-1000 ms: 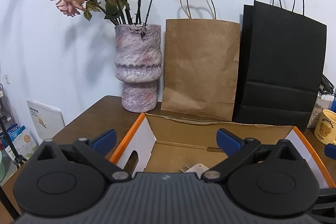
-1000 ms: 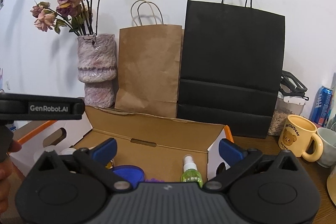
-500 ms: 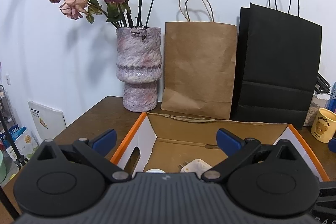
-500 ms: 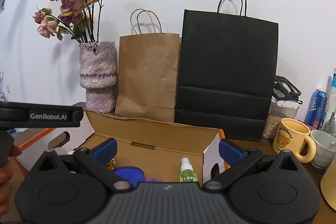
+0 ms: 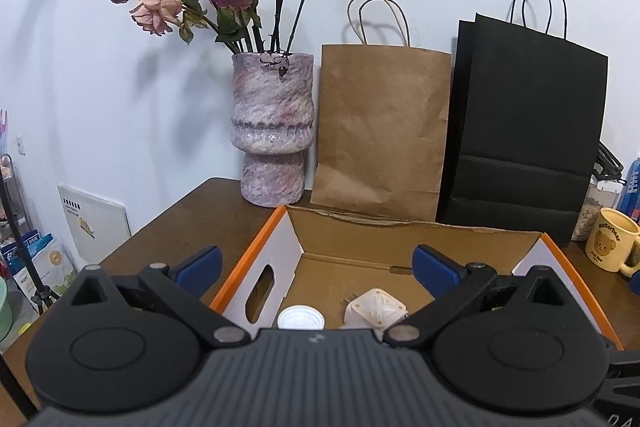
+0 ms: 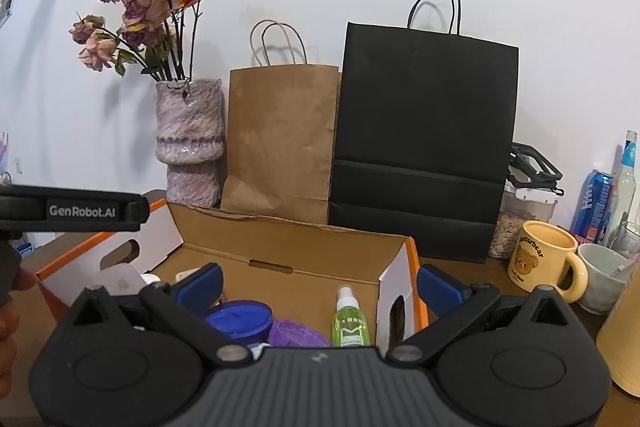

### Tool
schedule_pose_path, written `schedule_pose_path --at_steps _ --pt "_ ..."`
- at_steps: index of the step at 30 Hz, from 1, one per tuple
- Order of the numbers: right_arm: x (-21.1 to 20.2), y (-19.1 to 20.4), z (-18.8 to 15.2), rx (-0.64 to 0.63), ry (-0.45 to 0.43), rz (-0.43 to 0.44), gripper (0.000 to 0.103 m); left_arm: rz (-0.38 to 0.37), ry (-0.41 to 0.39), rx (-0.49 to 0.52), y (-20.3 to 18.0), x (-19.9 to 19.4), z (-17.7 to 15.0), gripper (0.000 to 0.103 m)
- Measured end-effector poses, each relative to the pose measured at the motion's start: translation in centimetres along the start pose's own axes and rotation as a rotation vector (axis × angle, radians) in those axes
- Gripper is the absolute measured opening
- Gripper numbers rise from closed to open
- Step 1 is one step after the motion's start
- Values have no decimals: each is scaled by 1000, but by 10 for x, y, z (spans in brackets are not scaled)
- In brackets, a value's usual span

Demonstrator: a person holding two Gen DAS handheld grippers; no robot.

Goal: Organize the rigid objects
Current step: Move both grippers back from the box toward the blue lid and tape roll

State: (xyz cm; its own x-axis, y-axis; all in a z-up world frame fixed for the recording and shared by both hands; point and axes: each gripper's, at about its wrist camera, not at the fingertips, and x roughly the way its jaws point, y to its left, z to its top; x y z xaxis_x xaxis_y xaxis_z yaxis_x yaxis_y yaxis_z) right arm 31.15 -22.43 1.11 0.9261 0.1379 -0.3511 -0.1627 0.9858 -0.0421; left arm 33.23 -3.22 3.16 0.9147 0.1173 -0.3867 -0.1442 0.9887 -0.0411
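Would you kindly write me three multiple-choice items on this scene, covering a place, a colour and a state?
1. Where does the green spray bottle stand?
A. inside the cardboard box
B. beside the vase
C. in the black bag

2. What colour is the bear mug?
A. blue
B. yellow
C. white

3. How is the right tool set?
A. shut on the bottle
B. shut, empty
C. open, empty

Answers: 1 A, box walls surround it; 2 B, its body is yellow; 3 C, the fingers stand wide apart around nothing.
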Motion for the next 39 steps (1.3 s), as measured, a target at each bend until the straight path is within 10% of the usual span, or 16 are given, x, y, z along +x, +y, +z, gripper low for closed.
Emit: schedule_pose_path --at_steps 39 --pt "-100 -24 -51 -42 70 -19 103 -52 76 31 -14 -92 -56 103"
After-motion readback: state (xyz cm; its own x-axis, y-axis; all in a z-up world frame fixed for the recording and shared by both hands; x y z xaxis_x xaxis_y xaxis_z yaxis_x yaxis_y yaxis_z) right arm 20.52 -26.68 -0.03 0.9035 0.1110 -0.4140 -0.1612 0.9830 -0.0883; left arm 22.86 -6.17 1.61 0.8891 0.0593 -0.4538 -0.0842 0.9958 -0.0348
